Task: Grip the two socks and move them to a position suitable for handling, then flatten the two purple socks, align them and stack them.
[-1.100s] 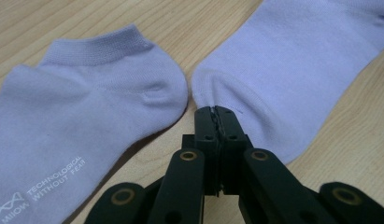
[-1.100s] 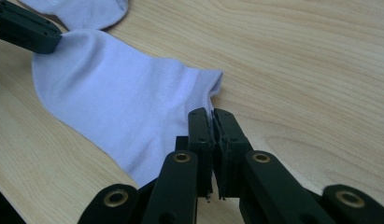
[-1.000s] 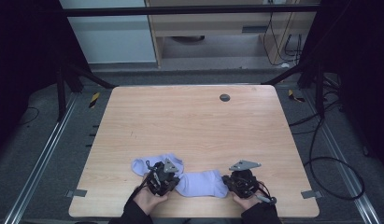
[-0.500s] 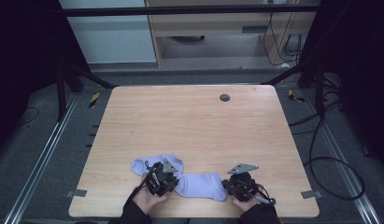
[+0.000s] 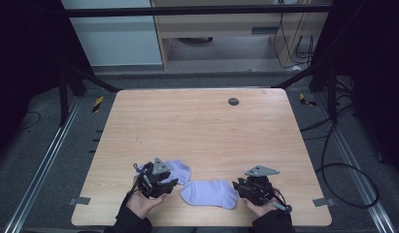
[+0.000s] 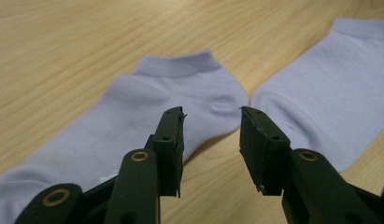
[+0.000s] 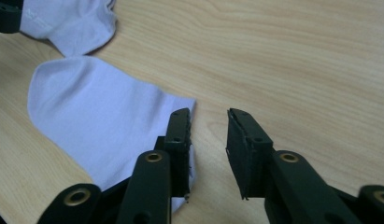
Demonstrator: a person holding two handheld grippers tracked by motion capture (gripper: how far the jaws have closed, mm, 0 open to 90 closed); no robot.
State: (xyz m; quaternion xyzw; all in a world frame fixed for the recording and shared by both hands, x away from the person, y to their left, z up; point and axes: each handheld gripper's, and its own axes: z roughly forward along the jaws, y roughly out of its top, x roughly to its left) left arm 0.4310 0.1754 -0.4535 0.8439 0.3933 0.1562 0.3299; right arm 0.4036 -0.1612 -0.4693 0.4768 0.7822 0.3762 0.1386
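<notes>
Both black grippers (image 5: 174, 183) (image 5: 237, 186) released, jaws just parting, beside soft lilac socks (image 5: 209, 193) (image 5: 177, 170).

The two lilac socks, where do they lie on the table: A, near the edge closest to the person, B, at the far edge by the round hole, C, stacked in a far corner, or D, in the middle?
A: the left sock and the right sock lie flat near the table's near edge, between the two hand-held grippers.
</notes>
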